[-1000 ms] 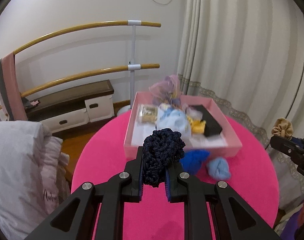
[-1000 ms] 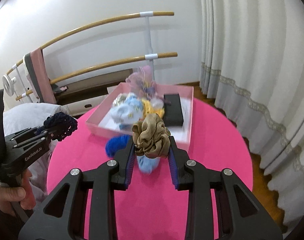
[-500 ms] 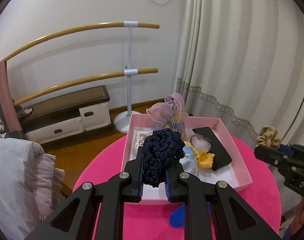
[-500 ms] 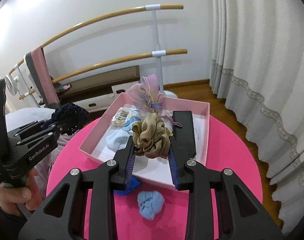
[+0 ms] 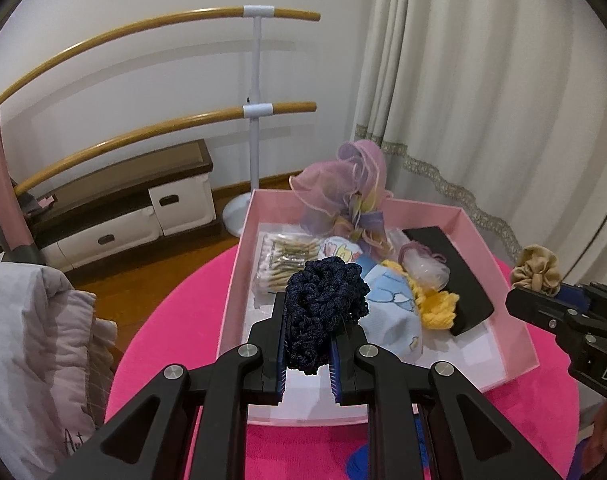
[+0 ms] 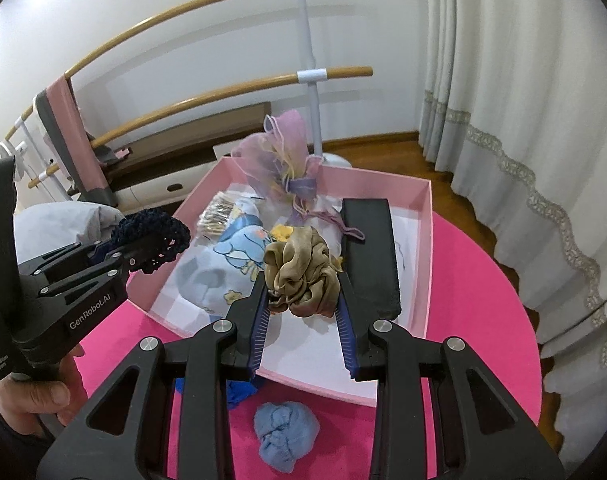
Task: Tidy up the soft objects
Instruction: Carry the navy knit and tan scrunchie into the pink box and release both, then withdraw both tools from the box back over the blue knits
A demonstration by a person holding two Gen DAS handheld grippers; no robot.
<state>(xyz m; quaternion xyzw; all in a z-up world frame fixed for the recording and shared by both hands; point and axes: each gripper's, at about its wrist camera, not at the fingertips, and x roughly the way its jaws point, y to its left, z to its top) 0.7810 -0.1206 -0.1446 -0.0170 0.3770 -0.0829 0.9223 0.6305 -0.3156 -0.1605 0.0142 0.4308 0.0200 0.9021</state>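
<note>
The left gripper (image 5: 307, 344) pinches a navy scrunchie (image 5: 323, 312) and the right gripper (image 6: 303, 312) pinches a tan scrunchie (image 6: 301, 276), both above the pink box (image 6: 427, 240). Neither is deposited. Two blue items (image 6: 285, 434) remain on the counter (image 6: 475, 280) beside the box.

Ahead of me a white wall (image 5: 143, 8) carries two wooden barres (image 5: 151, 28); cream curtains (image 5: 483, 80) hang right, above wood floor (image 6: 383, 146).

Your left hand-held gripper (image 5: 307, 354) clamps a navy scrunchie (image 5: 323, 312) above the pink box's (image 5: 515, 320) near end. At the right edge, your right hand-held gripper (image 5: 543, 300) pinches a tan scrunchie (image 5: 537, 270).
</note>
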